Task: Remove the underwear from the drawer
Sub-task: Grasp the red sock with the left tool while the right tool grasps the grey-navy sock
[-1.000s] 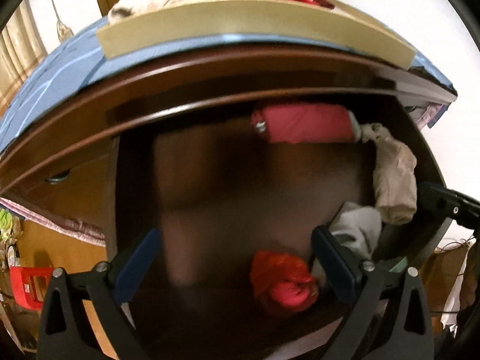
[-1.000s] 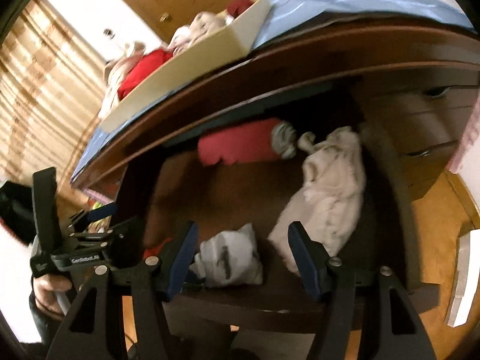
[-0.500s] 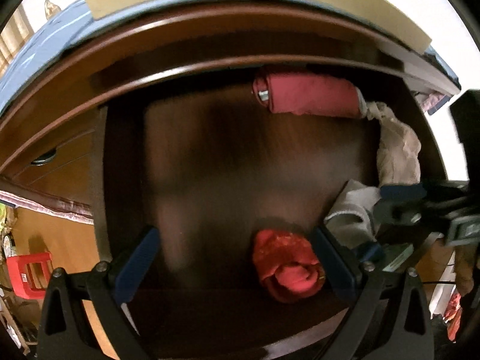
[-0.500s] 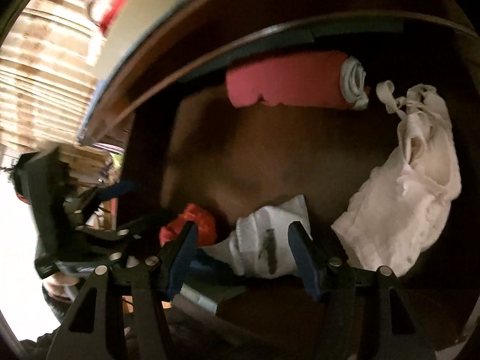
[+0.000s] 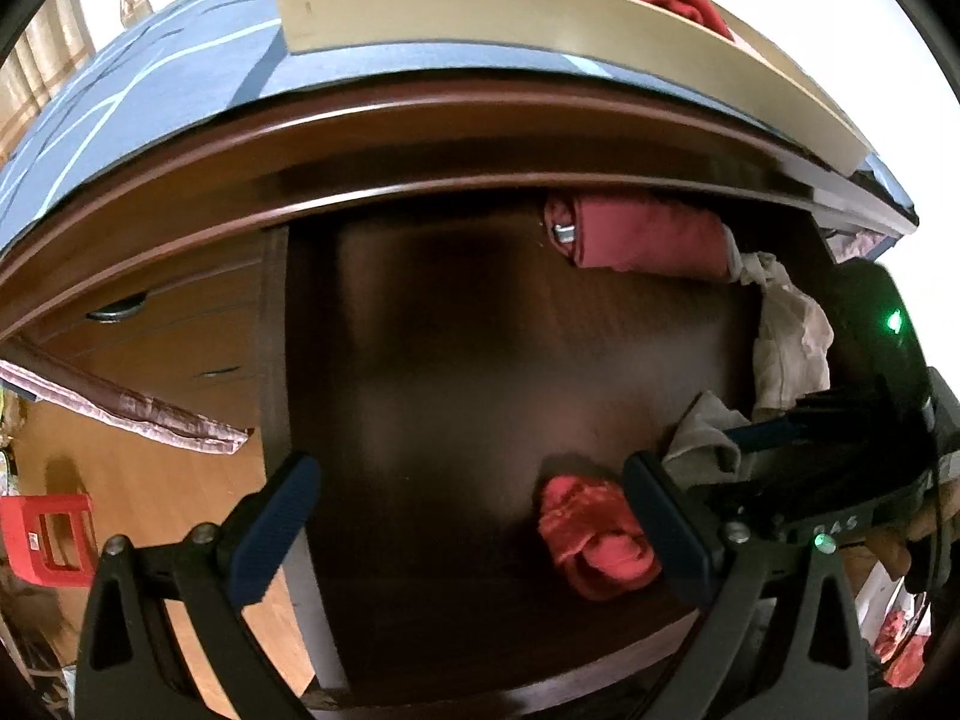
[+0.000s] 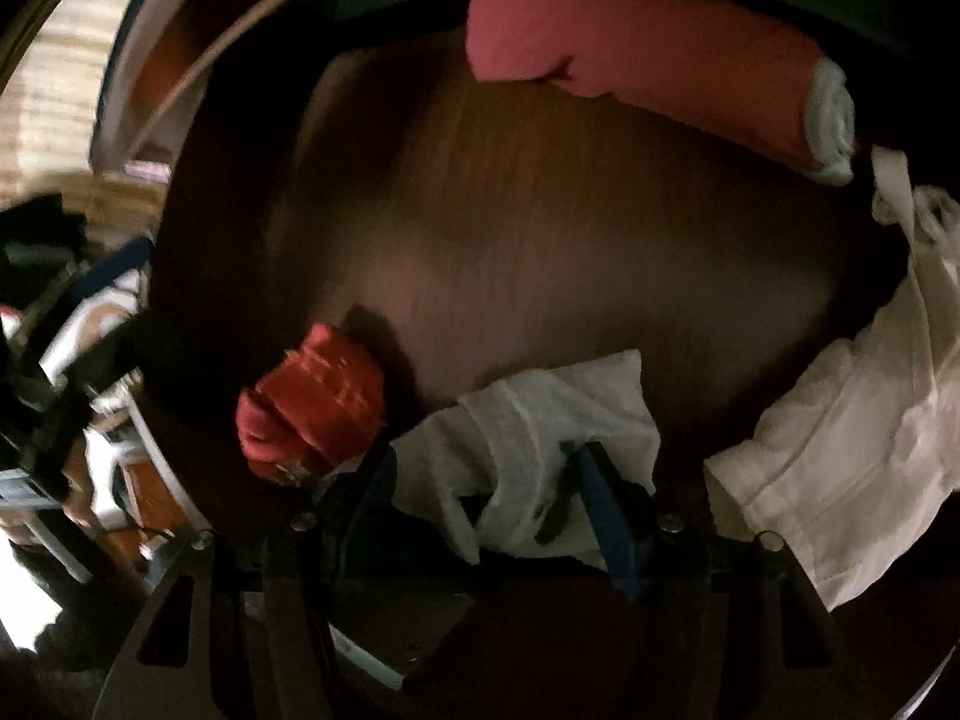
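Observation:
The open dark wood drawer [image 5: 432, 372] holds a red bundled garment [image 5: 591, 540] near its front, a white-grey underwear piece [image 6: 540, 444], a pink rolled cloth [image 5: 648, 237] at the back and a cream garment [image 6: 852, 438] at the right. My left gripper [image 5: 474, 528] is open above the drawer front, its right finger beside the red bundle. My right gripper [image 6: 492, 498] is down in the drawer with its fingers around the white underwear; the cloth bunches between the blue pads [image 6: 606, 510]. It also shows in the left wrist view [image 5: 798, 462].
A blue patterned cloth [image 5: 138, 78] and a beige tray [image 5: 540, 18] with clothes lie on the dresser top. A red stool [image 5: 45, 534] stands on the wood floor at the left. A pink cloth strip [image 5: 150, 414] hangs beside the drawer.
My right gripper has dropped into the drawer and its fingers have come together around the white underwear. My left gripper has pulled back and up a little.

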Demonstrator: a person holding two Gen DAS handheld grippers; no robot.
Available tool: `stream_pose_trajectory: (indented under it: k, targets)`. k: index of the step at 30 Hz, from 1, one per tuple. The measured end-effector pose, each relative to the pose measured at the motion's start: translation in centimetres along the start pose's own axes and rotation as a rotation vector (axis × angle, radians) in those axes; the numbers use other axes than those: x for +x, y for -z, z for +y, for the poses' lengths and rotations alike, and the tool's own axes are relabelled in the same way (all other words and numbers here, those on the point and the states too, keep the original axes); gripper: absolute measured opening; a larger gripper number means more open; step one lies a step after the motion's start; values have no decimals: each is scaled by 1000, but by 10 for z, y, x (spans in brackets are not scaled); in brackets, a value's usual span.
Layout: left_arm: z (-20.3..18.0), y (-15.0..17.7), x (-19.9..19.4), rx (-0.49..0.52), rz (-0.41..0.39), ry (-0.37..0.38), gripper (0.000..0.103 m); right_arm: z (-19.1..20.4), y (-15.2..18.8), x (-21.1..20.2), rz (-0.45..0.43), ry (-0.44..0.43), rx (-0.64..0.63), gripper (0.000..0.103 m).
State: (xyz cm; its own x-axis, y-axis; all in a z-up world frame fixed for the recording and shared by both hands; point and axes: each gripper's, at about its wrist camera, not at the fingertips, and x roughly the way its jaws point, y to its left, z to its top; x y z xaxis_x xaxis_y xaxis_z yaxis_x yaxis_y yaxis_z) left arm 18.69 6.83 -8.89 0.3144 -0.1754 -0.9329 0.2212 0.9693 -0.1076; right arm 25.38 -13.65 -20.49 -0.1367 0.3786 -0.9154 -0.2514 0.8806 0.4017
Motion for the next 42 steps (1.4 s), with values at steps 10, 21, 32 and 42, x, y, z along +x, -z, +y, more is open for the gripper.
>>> stream_pose_trajectory:
  k: [10, 21, 32, 42]
  targets:
    - [-11, 2, 1, 22, 16, 34, 102, 9, 1, 8, 52, 43, -66, 44]
    - [-25, 2, 21, 54, 111, 49, 102, -35, 13, -21, -176, -87, 104, 14]
    - [-50, -1, 61, 92, 370, 123, 96, -71, 33, -71, -484, -101, 196, 14]
    - [-65, 3, 85, 117, 492, 148, 66, -59, 34, -89, -578, -96, 176, 14]
